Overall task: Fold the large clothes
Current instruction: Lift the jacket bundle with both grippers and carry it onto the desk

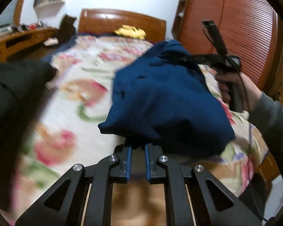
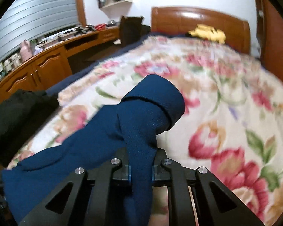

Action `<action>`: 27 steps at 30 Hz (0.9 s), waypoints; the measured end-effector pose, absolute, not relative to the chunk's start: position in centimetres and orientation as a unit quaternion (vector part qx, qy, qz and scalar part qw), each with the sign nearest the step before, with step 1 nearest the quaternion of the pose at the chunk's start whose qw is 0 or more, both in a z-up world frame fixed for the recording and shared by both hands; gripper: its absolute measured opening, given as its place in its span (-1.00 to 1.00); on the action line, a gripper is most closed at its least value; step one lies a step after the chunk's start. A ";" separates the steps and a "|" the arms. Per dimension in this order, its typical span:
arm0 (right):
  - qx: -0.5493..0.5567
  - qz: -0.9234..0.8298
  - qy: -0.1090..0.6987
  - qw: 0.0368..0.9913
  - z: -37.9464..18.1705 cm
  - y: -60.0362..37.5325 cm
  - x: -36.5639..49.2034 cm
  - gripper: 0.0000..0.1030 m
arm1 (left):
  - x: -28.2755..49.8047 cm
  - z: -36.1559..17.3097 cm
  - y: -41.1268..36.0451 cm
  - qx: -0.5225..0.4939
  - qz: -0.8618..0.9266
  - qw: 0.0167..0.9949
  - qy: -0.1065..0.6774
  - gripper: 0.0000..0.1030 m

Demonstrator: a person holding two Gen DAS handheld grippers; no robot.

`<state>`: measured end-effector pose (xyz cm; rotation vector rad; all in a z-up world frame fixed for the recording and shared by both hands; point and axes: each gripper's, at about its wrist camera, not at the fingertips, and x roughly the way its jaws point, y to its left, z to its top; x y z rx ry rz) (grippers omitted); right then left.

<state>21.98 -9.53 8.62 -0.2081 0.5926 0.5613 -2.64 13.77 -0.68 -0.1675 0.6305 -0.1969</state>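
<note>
A dark blue garment (image 1: 166, 101) hangs bunched above the flowered bedspread (image 1: 81, 86). My left gripper (image 1: 138, 146) is shut on its near edge; the fingertips are hidden in the cloth. In the left wrist view the right gripper (image 1: 181, 58) shows at the garment's far top corner, held by a hand (image 1: 234, 88). In the right wrist view my right gripper (image 2: 141, 160) is shut on a fold of the blue garment (image 2: 141, 116), with a sleeve-like roll ahead and the rest trailing down left. Both views are motion-blurred.
A black garment (image 2: 18, 113) lies at the bed's left edge. A yellow item (image 2: 207, 33) sits by the wooden headboard (image 2: 198, 18). A wooden desk and cabinets (image 2: 47, 64) run along the left; a wooden wardrobe (image 1: 235, 37) stands right of the bed.
</note>
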 end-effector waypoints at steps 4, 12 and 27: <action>-0.126 0.283 0.255 0.916 11.3 -6.2 20.1 -0.76 | -3.6 4.1 19.1 -0.065 -0.052 0.957 0.277 -0.77; -0.152 0.339 0.191 0.909 16.5 4.8 16.9 -0.76 | -7.5 10.7 29.0 -0.003 0.072 0.965 0.251 -0.77; -0.196 0.396 0.253 0.861 8.0 23.5 16.3 -0.60 | -14.9 5.3 41.6 -0.057 0.216 0.930 0.293 -0.76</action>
